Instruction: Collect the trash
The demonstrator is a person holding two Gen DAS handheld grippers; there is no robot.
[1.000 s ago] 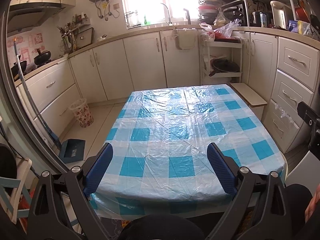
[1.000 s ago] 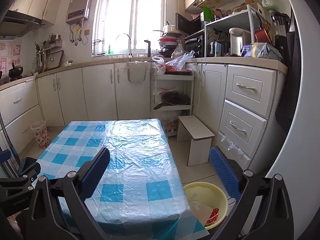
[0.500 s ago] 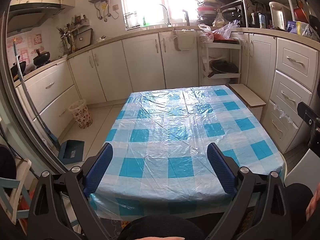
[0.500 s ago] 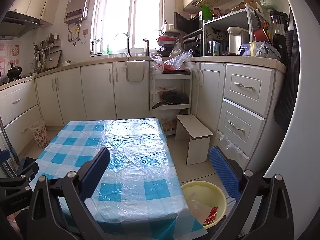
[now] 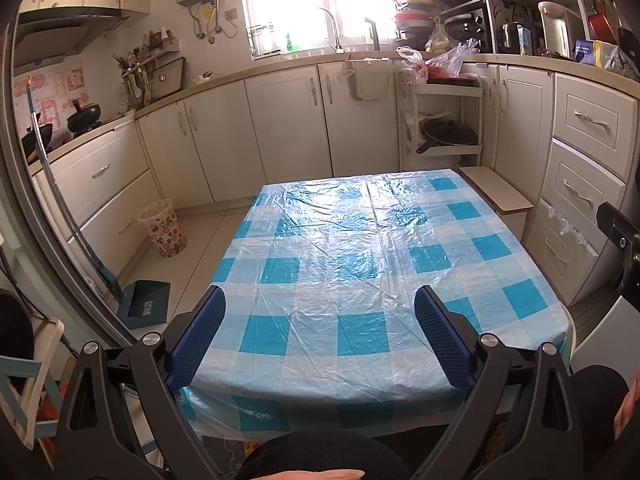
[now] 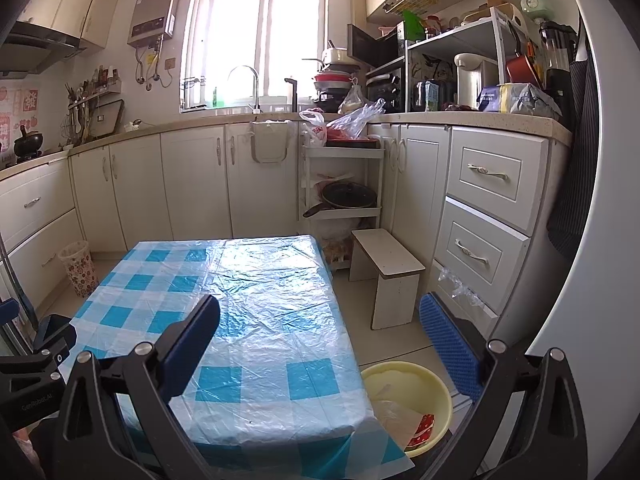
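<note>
Trash (image 6: 416, 424), a clear wrapper and a red-and-white packet, lies inside a yellow basin (image 6: 442, 390) on the floor at about 5 o'clock in the right wrist view, just beside the near right corner of the table (image 6: 256, 320). The table wears a blue-and-white checked plastic cloth. The right gripper (image 6: 320, 344) hangs above that corner with its jaws spread wide, nothing between them. The left gripper (image 5: 320, 336) hovers over the table's near edge, jaws likewise spread and empty. A patterned wastebasket (image 5: 162, 228) stands on the floor at 9 o'clock in the left wrist view, against the cabinets. A small white stool (image 6: 386, 272) stands at 2 o'clock from the table.
</note>
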